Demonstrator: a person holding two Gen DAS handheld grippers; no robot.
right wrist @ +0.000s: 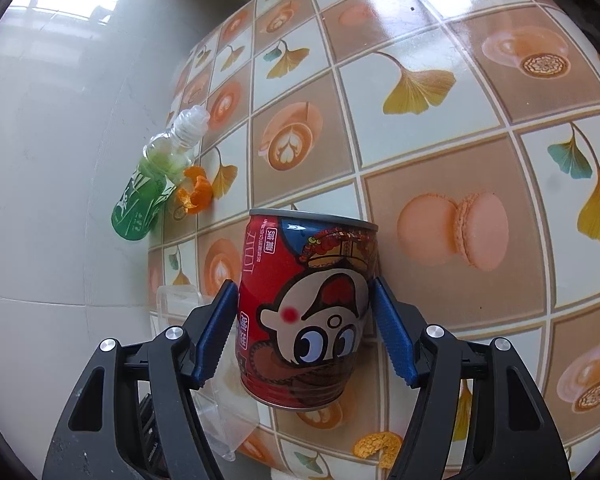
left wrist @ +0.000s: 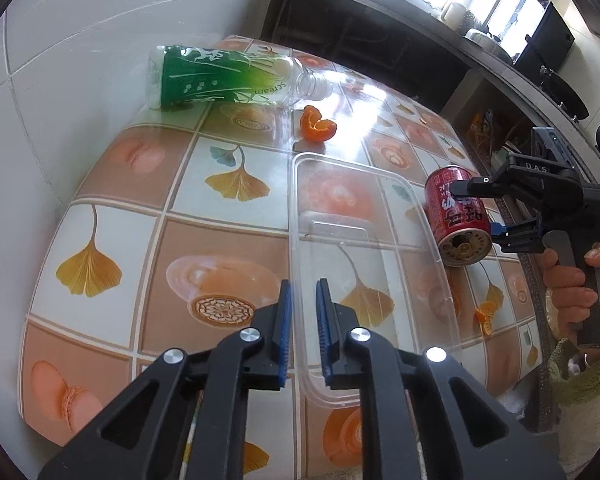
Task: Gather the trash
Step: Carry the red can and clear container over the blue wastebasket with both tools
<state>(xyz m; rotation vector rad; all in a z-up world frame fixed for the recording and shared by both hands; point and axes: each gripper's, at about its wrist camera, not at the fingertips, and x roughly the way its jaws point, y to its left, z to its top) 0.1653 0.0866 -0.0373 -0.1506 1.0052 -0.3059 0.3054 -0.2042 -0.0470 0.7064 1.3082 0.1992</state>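
I've got the short red metal drink can [right wrist: 306, 312] clamped in my R gripper [right wrist: 306, 332], lifted off the table just R of the clear plastic tray [left wrist: 380, 208], can axis tilted; L gripper [left wrist: 303, 308] nearly closed, straddling tray's near rim.

Right gripper [right wrist: 306, 332] fingers [right wrist: 216, 336] clamp red can [right wrist: 306, 312] above patterned table [right wrist: 440, 152]; green bottle [right wrist: 152, 184], orange peel [right wrist: 196, 192] beyond.

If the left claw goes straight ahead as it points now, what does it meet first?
Probably the clear plastic container: its near rim already lies between the left claw fingers. Depth is uncertain.
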